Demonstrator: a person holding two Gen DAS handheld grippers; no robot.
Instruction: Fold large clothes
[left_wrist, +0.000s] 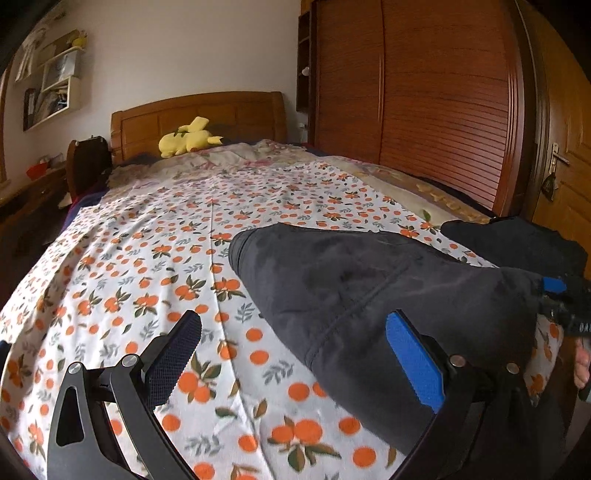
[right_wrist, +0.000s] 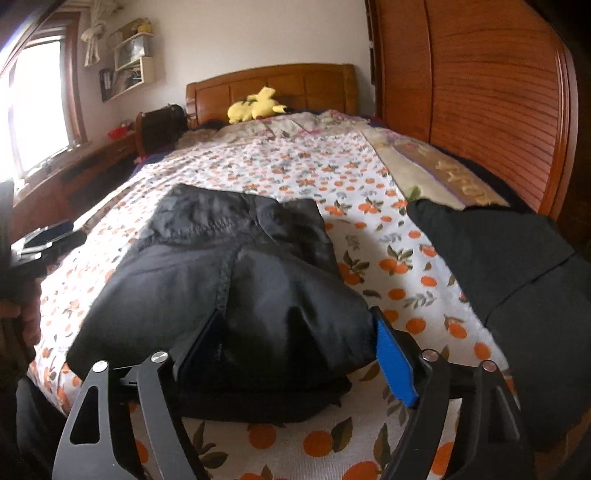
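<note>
Two dark garments lie on the orange-printed white bedsheet (right_wrist: 295, 173): your folded dark grey trousers (right_wrist: 236, 291) near the front edge, and a black folded garment (right_wrist: 517, 266) to their right. Your right gripper (right_wrist: 295, 354) straddles the trousers' near fold with jaws spread, not pinching. Your left gripper (left_wrist: 291, 354) hangs open over the sheet, holding nothing. No containers show.

Black skeletal left tongs (left_wrist: 293, 363), right tongs (right_wrist: 295, 354), silver round pivot screws, triangular cut-outs, blue textured pads (left_wrist: 415, 363)
</note>
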